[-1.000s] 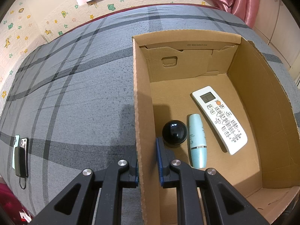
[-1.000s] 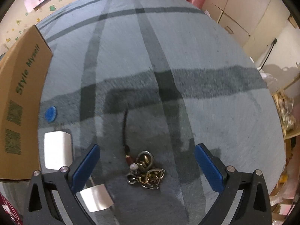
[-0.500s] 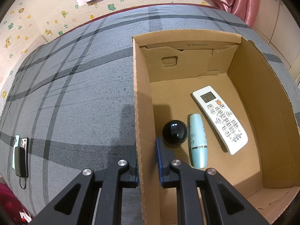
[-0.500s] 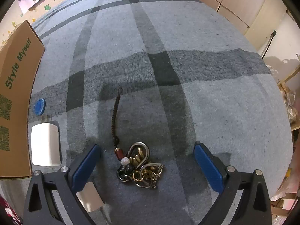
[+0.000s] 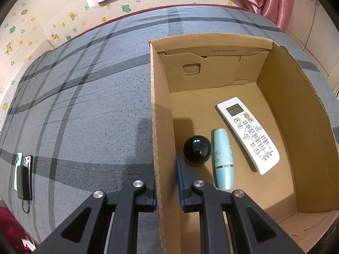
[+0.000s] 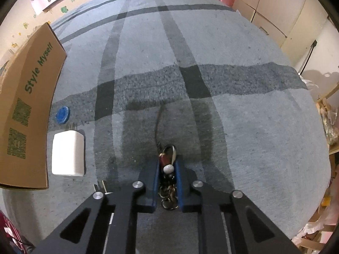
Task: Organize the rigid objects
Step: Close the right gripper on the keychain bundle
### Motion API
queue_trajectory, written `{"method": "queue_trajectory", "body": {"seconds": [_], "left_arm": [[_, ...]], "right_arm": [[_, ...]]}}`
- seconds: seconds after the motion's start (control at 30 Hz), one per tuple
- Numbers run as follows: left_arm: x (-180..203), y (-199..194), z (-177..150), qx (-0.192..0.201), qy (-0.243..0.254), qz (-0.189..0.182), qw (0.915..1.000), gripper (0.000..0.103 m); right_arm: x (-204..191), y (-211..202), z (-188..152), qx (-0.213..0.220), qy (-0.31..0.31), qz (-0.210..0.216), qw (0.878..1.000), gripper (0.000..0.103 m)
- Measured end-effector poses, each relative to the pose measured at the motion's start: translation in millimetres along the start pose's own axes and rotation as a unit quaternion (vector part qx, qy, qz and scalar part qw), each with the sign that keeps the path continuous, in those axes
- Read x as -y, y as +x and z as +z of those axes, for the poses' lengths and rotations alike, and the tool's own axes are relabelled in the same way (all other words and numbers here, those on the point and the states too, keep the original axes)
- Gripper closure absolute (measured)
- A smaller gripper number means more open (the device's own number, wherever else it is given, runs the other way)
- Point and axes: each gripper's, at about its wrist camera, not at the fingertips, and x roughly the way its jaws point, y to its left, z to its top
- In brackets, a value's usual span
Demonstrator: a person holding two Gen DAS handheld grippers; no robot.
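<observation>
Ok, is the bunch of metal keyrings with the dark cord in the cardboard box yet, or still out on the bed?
Out. The bunch of metal keyrings lies on the grey plaid bedcover, pinched between the right gripper jaws, beside the cardboard box.

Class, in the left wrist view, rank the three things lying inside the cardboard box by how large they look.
1. White remote control, clearly the largest.
2. Pale blue tube, shorter and slimmer.
3. Black ball, the smallest, though it is wider than the tube.
</observation>
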Motion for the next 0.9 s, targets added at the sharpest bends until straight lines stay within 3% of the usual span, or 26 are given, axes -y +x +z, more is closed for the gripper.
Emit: {"method": "queue_trajectory", "body": {"seconds": [0.9], "left_arm": [[2,-1,0,0.000,0.000,0.001,1.0000,0.088]], "right_arm": [[-11,-59,19,0.048,-0.020,0.023,0.998,0.093]]}}
